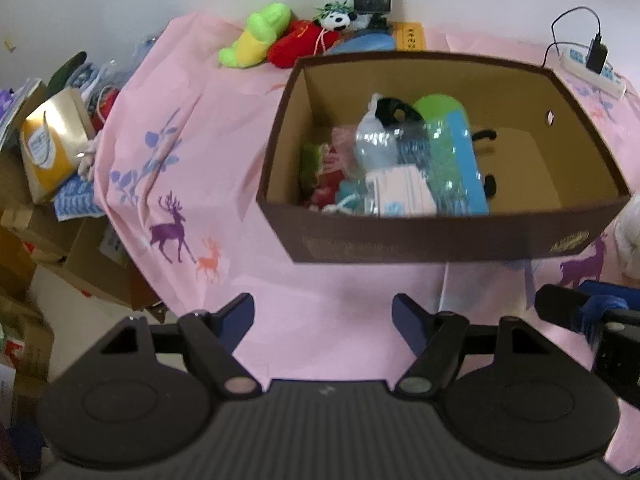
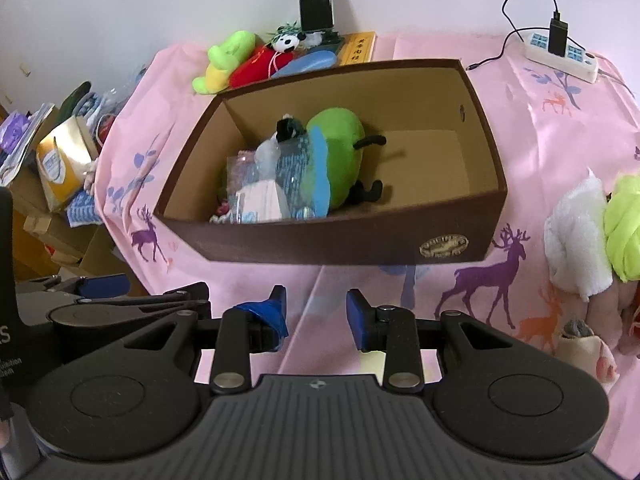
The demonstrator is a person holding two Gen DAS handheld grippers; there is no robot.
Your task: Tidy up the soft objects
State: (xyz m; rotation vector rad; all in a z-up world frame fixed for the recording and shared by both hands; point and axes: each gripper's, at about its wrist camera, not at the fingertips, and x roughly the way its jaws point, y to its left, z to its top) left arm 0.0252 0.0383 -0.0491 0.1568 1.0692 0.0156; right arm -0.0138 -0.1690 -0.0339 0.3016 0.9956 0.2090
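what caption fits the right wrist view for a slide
Open right gripper before a brown box part-filled with soft toys, more plush waiting on the pink cloth.

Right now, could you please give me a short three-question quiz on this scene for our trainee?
1. True or false: the brown box is empty.
2. What lies right of the box in the right wrist view? A) white plush and yellow-green cloth B) a kettle C) books
3. Fill in: the power strip lies on the ____ tablecloth.

Key
1. False: a green plush and plastic-wrapped items lie inside.
2. A
3. pink
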